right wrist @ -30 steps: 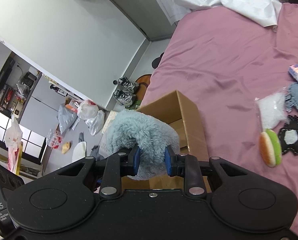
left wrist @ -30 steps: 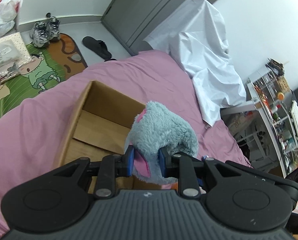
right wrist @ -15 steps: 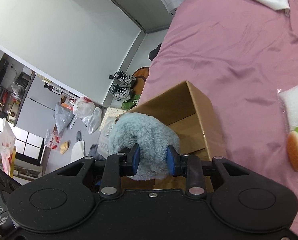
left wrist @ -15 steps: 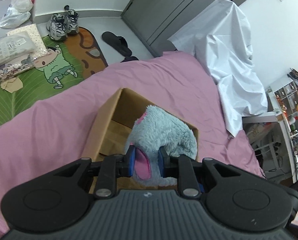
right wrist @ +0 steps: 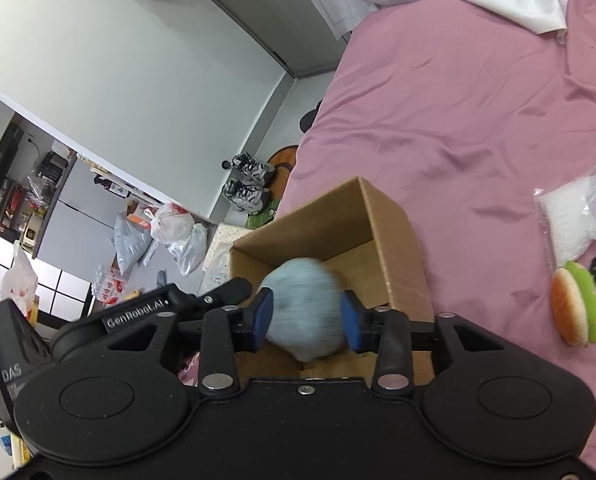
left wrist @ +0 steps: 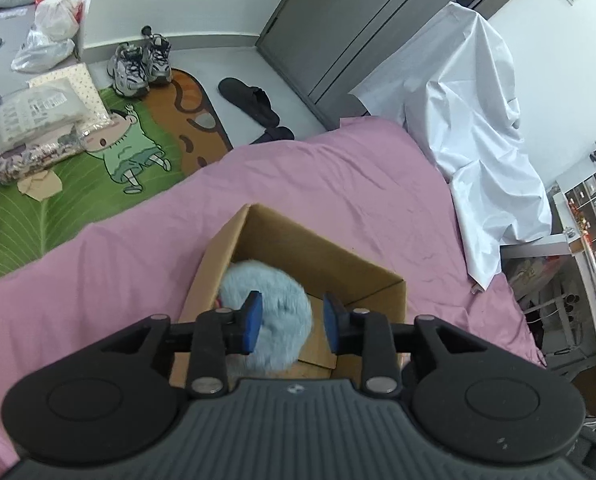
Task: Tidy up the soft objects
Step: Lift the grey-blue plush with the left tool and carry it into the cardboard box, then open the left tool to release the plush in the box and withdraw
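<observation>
A fluffy light-blue plush toy (left wrist: 268, 312) lies in the open cardboard box (left wrist: 310, 248) on the pink bed. My left gripper (left wrist: 292, 322) is open above the box, its blue pads apart and clear of the plush. In the right wrist view the plush (right wrist: 306, 312) is blurred with motion between the open pads of my right gripper (right wrist: 306, 322), over the same box (right wrist: 382, 216). A burger-shaped sponge toy (right wrist: 574, 306), a clear bag of white filling (right wrist: 570, 220) and other small soft items lie on the bed to the right.
A white sheet (left wrist: 478, 128) drapes over furniture at the bed's far side. The floor beyond the bed holds a green cartoon mat (left wrist: 98, 160), sneakers (left wrist: 140, 64), slippers and plastic bags. A cluttered shelf (left wrist: 594, 216) stands at the right.
Both grippers have opened and let go of the blue plush, which has dropped into the cardboard box. Both grippers have pulled up and back from the box.
</observation>
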The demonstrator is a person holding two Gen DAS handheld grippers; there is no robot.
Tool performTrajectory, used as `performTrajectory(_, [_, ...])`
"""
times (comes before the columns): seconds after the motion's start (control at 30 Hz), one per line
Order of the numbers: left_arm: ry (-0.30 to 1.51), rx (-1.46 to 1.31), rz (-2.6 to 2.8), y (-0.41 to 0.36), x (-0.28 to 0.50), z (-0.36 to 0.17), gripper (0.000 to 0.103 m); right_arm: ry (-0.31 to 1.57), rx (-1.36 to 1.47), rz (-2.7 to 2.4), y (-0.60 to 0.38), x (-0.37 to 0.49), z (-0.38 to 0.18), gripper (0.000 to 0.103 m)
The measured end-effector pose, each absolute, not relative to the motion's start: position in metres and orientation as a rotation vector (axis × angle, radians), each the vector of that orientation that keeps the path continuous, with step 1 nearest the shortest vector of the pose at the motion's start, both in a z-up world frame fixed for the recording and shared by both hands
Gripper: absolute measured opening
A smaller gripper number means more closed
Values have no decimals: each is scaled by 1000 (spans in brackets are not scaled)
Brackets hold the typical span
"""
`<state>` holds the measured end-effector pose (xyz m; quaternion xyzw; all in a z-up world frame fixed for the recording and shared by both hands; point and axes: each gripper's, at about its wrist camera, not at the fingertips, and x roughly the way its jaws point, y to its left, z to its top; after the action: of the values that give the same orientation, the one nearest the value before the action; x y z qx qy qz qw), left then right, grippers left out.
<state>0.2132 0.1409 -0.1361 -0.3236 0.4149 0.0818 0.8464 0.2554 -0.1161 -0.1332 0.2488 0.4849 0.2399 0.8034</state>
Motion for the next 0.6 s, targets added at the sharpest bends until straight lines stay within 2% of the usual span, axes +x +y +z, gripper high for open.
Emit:
performTrajectory(0.07, [875,-669,182,139,211,-129,38,1029,537,516,-121,253,-129,43])
performTrajectory(0.33, [840,-588,225,121,196,-94,77,988,544,519,-145,245,-116,57])
performTrajectory(0.6, [838,-489,277,100,177,-67,85,946,509,526,-167,233,-102,81])
